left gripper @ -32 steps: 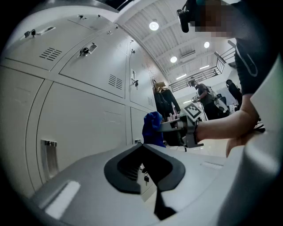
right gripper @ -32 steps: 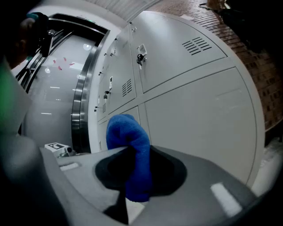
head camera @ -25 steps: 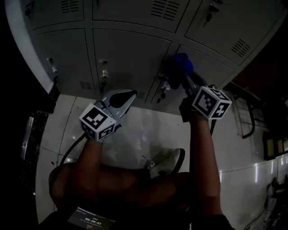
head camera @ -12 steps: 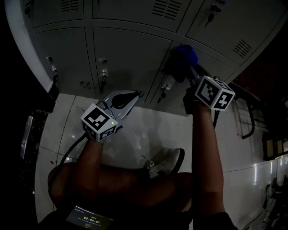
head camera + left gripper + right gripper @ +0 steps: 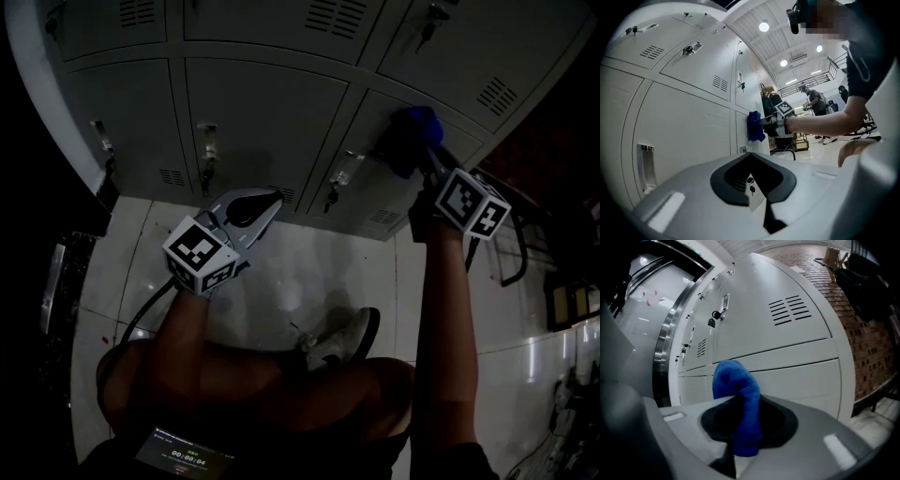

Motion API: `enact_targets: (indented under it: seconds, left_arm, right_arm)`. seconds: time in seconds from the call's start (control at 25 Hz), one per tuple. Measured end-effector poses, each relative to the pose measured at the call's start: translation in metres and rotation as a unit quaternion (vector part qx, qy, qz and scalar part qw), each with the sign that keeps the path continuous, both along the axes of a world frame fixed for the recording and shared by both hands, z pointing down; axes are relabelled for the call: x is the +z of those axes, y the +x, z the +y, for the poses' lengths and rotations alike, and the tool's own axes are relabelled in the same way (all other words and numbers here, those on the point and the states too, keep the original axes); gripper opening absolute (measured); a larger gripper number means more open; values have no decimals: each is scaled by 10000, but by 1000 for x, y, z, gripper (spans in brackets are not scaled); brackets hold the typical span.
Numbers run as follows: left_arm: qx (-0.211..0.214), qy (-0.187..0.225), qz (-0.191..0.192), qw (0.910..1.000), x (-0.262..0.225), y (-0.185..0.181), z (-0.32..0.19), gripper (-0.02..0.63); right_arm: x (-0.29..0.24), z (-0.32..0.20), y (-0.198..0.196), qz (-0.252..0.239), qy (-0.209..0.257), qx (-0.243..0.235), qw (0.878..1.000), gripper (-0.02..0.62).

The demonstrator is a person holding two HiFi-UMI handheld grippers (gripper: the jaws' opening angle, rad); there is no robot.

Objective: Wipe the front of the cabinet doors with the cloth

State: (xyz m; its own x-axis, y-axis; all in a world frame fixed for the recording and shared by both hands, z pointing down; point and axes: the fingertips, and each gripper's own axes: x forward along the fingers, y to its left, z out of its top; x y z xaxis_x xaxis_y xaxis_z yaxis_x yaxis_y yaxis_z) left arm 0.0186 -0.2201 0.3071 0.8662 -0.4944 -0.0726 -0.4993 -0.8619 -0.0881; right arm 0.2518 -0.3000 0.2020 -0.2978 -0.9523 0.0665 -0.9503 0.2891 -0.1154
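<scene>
— Where was the blue cloth (image 5: 411, 129) spotted?

— At the upper right of the head view, bunched up and laid against the front of a lower-row grey cabinet door (image 5: 375, 155). It was pinched in the right tongs (image 5: 422, 155), whose marker cube was seen just below and to the right of it.

— And was the grip confirmed from the right gripper view?

— It was! The cloth (image 5: 737, 394) was seen standing up between the dark pads at the lower centre, folded over at its top, with the right tongs (image 5: 745, 420) closed on it. Vented doors (image 5: 787, 376) filled the frame behind it.

— What was made out of the other side?

— The left tongs (image 5: 261, 201) were held at the centre left of the head view, well apart from the cloth and pointed at the base of the doors. In the left gripper view the left tongs (image 5: 751, 174) were pressed together at the tips, and nothing was caught between them. Only a small hanging key (image 5: 751, 189) was glimpsed through the opening behind the tips.

— Was the cloth picked up from that side too?

— Yes, the cloth (image 5: 754, 125) was seen right of centre, flat against a door (image 5: 684, 126), and the outstretched arm was seen behind it.

— And below all that?

— A glossy tiled floor (image 5: 309, 272) was shown, with one shoe (image 5: 342, 342) planted on it near the lower centre.
</scene>
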Motion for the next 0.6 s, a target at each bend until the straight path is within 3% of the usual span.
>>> enact_targets:
  seconds: [0.6]
  left_arm:
    - [1,33,-75,10000,1,3,1,5]
  right_arm:
    - [1,21,109,243,-38,971,9950,80]
